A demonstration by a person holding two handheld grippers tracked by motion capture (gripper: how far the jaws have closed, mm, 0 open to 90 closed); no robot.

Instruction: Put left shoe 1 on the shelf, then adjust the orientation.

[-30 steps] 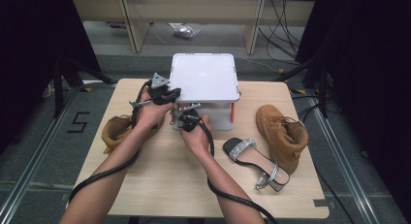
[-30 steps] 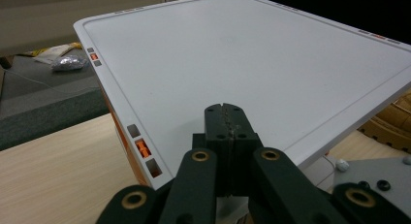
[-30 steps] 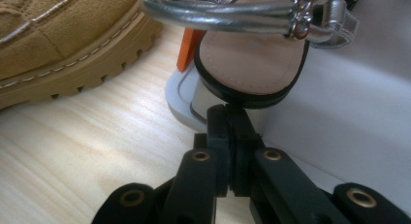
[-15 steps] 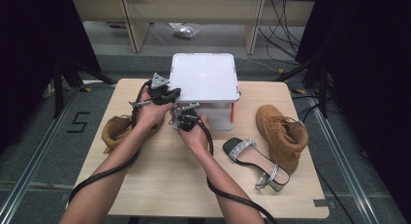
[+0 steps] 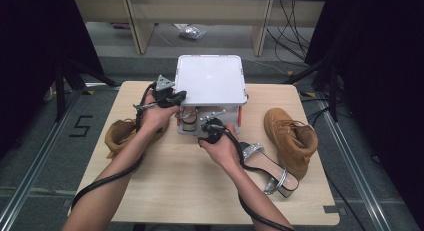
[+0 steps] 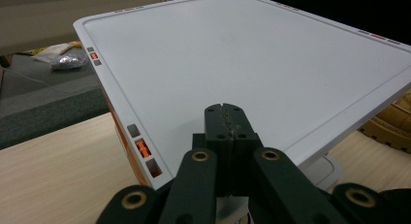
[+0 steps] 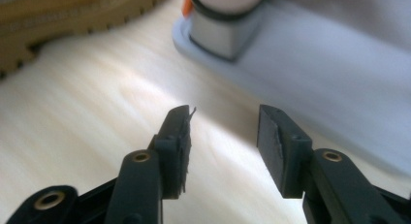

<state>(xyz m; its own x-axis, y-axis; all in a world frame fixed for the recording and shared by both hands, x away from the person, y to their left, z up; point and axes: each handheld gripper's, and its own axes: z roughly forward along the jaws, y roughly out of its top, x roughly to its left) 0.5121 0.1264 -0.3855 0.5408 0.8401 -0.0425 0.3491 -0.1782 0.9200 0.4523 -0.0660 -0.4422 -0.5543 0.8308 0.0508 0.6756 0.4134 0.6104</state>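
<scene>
I see white box [image 5: 210, 78] at far middle of bench [image 5: 165, 181]. Left gripper [image 6: 226, 120] fingers pressed together, empty, over box lid's left edge. Right gripper [image 7: 222, 129] fingers just been opening, spread, nothing between, near box's near base. 2 boots, 1 sandal [image 5: 265, 163] around.

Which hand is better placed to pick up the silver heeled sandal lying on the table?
Right. The right gripper, jaws just been opening and empty, sits beside the heeled sandal; the left gripper is shut at the white box lid.
</scene>
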